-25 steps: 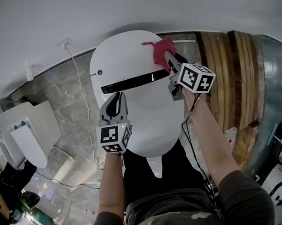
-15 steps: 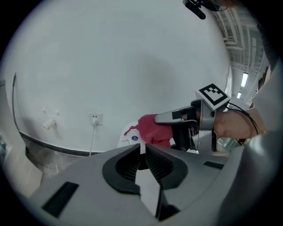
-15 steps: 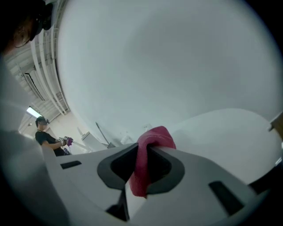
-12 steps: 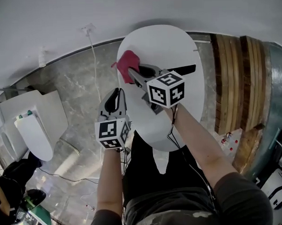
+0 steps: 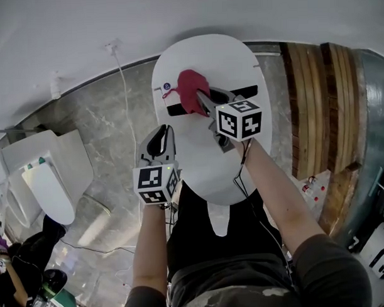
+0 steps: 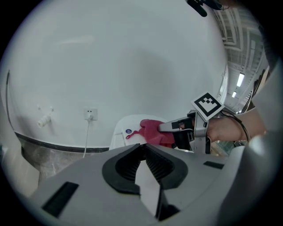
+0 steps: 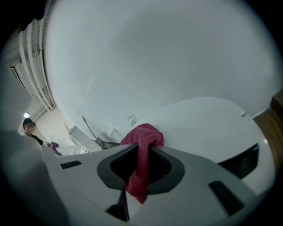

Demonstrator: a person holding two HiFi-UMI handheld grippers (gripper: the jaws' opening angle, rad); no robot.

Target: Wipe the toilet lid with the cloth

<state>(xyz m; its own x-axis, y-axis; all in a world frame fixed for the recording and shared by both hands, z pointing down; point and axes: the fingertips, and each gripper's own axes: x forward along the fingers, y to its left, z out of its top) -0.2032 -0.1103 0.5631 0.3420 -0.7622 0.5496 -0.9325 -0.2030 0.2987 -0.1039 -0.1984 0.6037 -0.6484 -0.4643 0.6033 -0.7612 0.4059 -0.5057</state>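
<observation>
**Toilet lid and cloth: condition as found**

Toilet lid [image 5: 208, 158]: white, oval, closed down flat. Cloth [image 5: 191, 90]: crimson, bunched into a wad, lying on the lid's far end left of centre, one fold clamped in the right tool [image 5: 201, 100].

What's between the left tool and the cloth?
Nothing loose: only bare toilet lid and the end of its dark strip separate left tool from cloth, per the head view.

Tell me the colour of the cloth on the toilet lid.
Plain deep pink-red; the cloth shows best in the right gripper view.
</observation>
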